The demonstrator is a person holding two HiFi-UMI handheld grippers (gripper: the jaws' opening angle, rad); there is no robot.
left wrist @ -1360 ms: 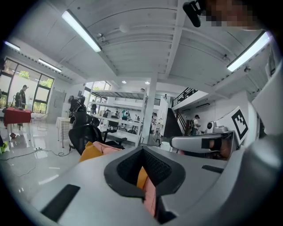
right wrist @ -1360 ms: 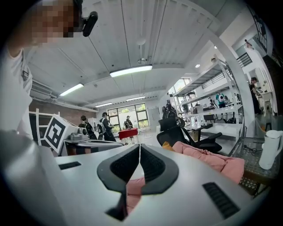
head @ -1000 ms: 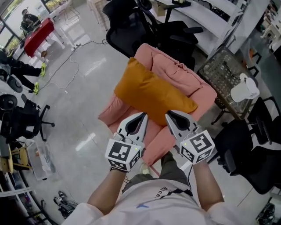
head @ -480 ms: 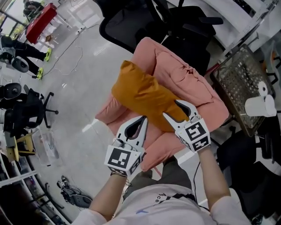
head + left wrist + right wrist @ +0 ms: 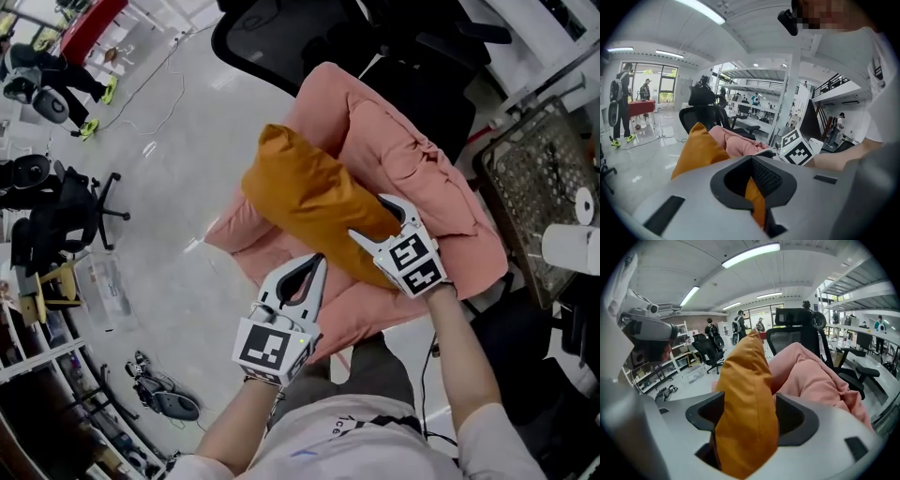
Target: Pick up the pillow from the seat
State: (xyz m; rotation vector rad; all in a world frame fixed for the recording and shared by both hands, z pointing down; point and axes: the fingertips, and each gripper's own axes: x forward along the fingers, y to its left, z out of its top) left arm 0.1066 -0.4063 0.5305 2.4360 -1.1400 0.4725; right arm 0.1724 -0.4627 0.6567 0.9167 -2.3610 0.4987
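Seat (image 5: 412,178), a pink padded armchair, is filling the middle of the head view. The orange pillow (image 5: 309,197) is lying across its cushion, leaning toward the left armrest with one corner sticking out to the far left.

Right gripper (image 5: 367,217) is reaching in at the pillow's near-right corner. Its fingers have just been opening and are standing wide apart, with that corner sitting between them but not squeezed.

Left gripper (image 5: 319,261) is waiting at the pillow's near edge, fingers together and holding nothing. Whether the tips are touching the fabric I cannot tell.

Step in hand, as I am judging it: closing the right fingers on the corner. To do it well, the fingers should be pushing deeper first, so they are biting into stuffing and not just a thin seam. They should then be closing firmly before any lifting, since soft fabric is likely to be slipping otherwise.
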